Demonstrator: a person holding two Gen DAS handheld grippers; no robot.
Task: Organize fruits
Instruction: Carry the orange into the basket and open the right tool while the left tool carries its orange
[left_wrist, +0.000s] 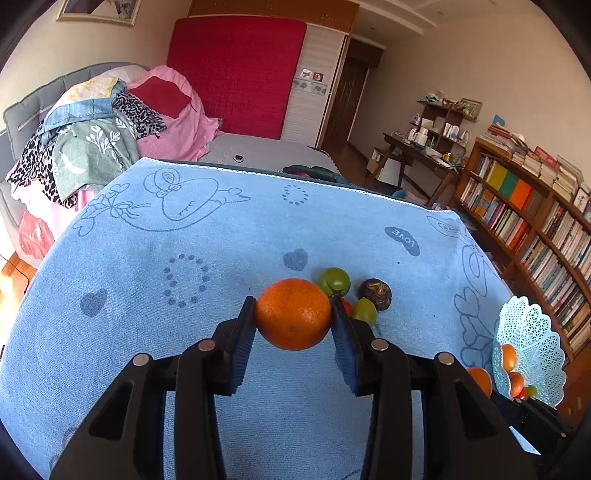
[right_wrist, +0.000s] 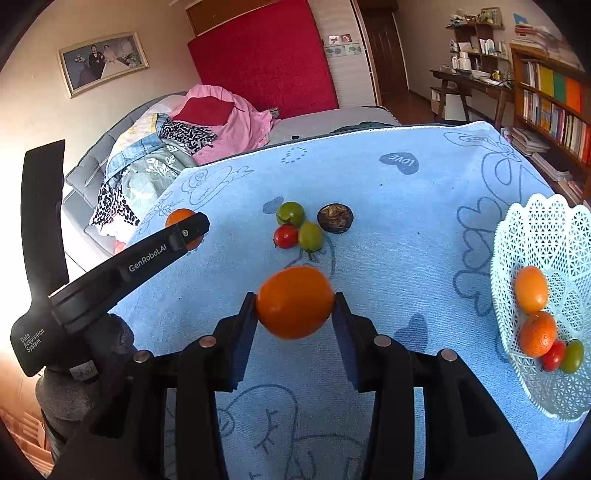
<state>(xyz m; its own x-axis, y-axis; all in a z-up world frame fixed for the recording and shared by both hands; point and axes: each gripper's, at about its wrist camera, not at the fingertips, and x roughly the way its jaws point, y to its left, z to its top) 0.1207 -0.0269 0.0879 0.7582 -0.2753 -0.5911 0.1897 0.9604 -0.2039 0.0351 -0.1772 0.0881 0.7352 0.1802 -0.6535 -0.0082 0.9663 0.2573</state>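
Jaws of the left gripper (left_wrist: 293, 314) and right gripper (right_wrist: 294, 302) each clamp an orange; the basket (right_wrist: 517, 221) holds two oranges and two tomatoes.

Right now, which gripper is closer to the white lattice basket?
Right. The right gripper, shut on a smooth orange fruit, has the white lattice basket just to its right. The left gripper, holding an orange, sits farther left.

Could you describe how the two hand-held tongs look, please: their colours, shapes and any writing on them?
Both are matte black plastic. The right tongs and the left tongs each have two flat fingers with ribbed dark blue pads and round silver pins on the finger mounts. In the right wrist view, the left tongs' long black body carries white lettering: "GenRobot.AI" and "Data Acquisition System". No cables show.
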